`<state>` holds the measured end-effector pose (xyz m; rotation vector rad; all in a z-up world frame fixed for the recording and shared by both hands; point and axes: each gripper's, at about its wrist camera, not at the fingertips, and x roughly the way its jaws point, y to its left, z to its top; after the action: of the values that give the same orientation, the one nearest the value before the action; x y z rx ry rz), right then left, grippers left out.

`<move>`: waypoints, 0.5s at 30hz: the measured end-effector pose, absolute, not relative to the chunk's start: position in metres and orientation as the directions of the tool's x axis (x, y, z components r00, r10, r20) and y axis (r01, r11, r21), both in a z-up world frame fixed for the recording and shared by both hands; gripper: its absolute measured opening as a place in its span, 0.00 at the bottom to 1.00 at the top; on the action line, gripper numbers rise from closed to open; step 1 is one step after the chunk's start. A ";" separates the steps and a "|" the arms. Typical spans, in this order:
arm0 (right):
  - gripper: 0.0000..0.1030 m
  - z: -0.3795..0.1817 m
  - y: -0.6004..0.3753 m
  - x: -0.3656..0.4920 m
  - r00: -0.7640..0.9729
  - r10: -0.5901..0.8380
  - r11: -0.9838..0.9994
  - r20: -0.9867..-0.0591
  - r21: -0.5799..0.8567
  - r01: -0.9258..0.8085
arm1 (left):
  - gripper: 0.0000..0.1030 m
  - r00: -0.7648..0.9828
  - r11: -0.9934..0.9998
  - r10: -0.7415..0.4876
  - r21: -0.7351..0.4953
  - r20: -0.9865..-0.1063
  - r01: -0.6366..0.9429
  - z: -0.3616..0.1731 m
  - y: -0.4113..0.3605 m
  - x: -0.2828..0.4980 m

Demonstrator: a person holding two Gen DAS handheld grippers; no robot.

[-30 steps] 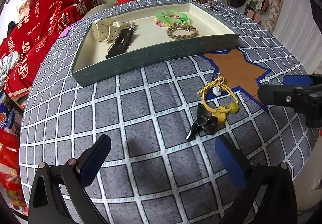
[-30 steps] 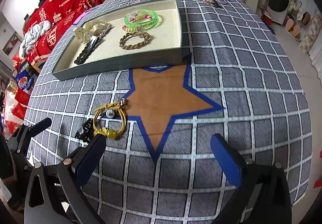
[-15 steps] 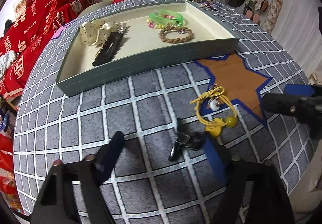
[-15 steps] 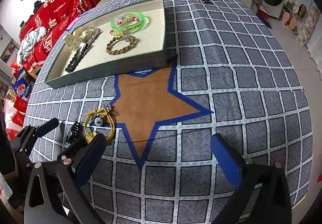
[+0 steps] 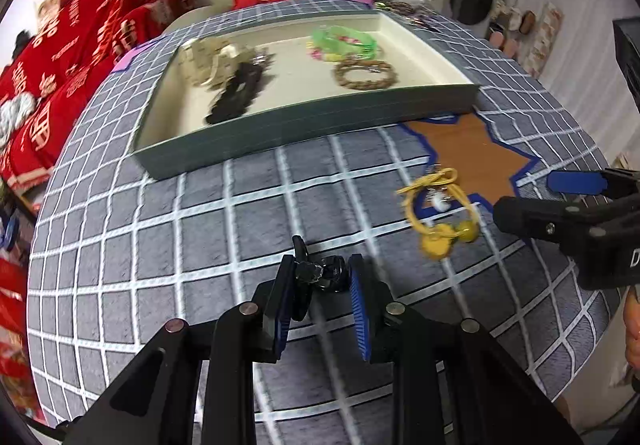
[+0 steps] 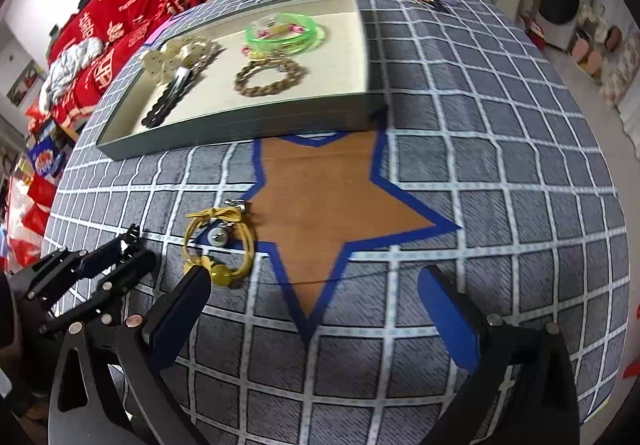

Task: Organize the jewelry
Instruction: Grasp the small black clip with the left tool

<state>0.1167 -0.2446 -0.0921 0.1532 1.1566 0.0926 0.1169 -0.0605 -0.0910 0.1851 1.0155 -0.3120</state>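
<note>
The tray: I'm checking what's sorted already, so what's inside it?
In the tray: green bangle, braided bracelet, black clip, spotted cream piece. Beneath them is hidden.

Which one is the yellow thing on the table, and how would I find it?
Find the orange star on the grey checked tablecloth. At the star's left point lies the yellow cord bracelet, outside the tray. It alone is yellow, with a pale bead and bow.
</note>
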 end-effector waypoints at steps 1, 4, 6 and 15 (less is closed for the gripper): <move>0.97 -0.093 -0.241 0.118 0.400 0.150 0.987 -0.904 0.162 -0.004 | 0.33 0.490 0.944 -0.165 0.008 -0.856 0.331 -0.091 -0.057 0.117; 0.88 -0.096 -0.227 0.121 0.396 0.142 0.990 -0.907 0.138 -0.038 | 0.33 0.494 0.952 -0.155 0.005 -0.855 0.306 -0.092 -0.048 0.117; 0.85 -0.098 -0.217 0.121 0.392 0.140 0.990 -0.909 0.123 -0.070 | 0.33 0.496 0.956 -0.151 0.002 -0.855 0.295 -0.092 -0.044 0.116; 0.60 -0.099 -0.185 0.119 0.408 0.063 0.984 -0.911 -0.012 -0.179 | 0.33 0.500 0.965 -0.146 -0.013 -0.854 0.261 -0.093 -0.030 0.115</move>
<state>0.1187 -0.1848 -0.0989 -0.1137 1.1407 0.1524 0.1154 -0.0295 -0.0929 0.1232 1.0188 -0.2468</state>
